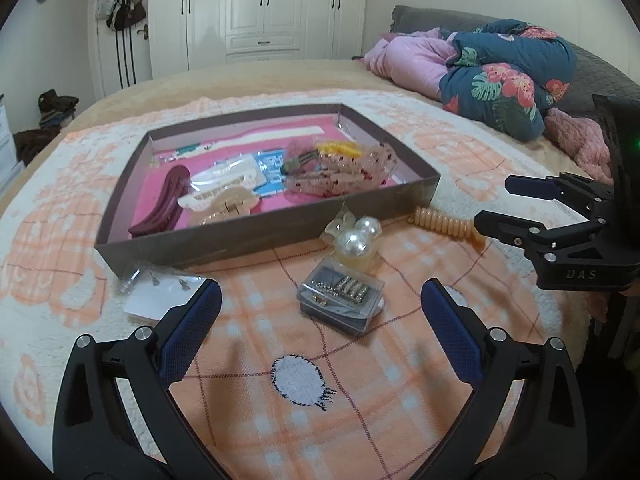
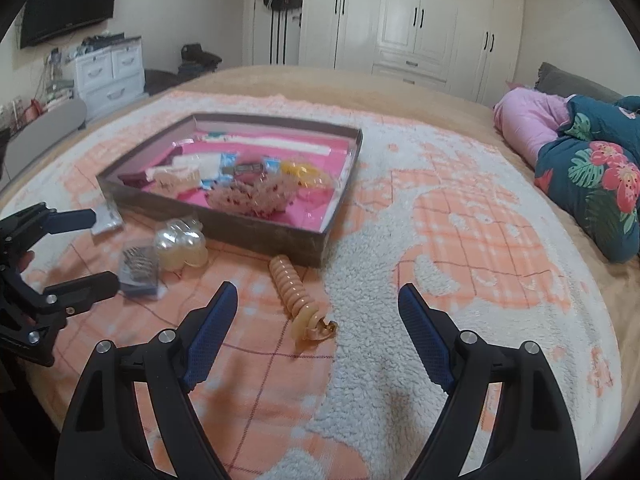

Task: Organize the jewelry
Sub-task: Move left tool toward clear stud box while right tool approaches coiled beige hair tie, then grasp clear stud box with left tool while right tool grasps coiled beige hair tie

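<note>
While both point downward over the blanket (image 2: 400, 380), the left gripper (image 1: 320, 312) and right gripper (image 2: 318, 308) gape empty — clear case (image 1: 340, 300) before one, spiral clip (image 2: 300, 300) before the other, beside the tray (image 1: 240, 240).

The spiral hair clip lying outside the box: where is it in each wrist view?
Left wrist view: the spiral hair clip lies right of centre, by the box's near right corner.
Right wrist view: the clip lies at centre, just ahead of the open jaws.
Shared landmark: that box corner, and the pearl clip beside it.
</note>
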Demonstrator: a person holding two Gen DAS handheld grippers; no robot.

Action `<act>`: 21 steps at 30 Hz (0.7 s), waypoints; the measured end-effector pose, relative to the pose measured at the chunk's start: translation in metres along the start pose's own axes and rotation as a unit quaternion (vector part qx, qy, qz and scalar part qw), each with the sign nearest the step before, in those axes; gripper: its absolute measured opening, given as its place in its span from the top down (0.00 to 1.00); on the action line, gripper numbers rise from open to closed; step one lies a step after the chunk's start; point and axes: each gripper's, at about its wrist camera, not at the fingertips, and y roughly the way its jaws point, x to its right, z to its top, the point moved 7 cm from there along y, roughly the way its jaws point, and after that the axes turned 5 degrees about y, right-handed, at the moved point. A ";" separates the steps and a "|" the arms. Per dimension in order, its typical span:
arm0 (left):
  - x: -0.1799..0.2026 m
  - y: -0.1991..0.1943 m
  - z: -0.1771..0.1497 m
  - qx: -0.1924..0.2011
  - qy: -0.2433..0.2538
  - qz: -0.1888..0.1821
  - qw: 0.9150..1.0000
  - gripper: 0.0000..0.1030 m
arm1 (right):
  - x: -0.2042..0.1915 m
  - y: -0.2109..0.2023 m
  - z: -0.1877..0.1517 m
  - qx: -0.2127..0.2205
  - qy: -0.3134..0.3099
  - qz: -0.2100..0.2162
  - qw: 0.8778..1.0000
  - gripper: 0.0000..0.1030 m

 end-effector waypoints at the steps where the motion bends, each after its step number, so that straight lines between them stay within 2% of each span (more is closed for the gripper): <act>1: 0.000 0.002 -0.001 -0.002 0.000 -0.001 1.000 0.11 | 0.000 0.006 -0.001 -0.009 0.002 0.002 1.000 0.24; 11: 0.005 0.018 -0.002 -0.015 0.008 -0.012 1.000 0.11 | 0.002 0.040 -0.006 -0.060 0.018 0.024 0.998 0.38; 17: 0.004 0.025 0.000 -0.018 0.004 -0.016 1.000 0.11 | -0.007 0.048 -0.012 -0.081 0.006 0.033 0.996 0.57; 19: 0.003 0.028 -0.001 -0.021 0.000 -0.019 1.000 0.11 | -0.010 0.047 -0.014 -0.085 0.006 0.047 0.995 0.73; 21: 0.004 0.029 -0.001 -0.021 0.000 -0.020 1.000 0.14 | -0.013 0.045 -0.016 -0.087 0.002 0.050 0.995 0.74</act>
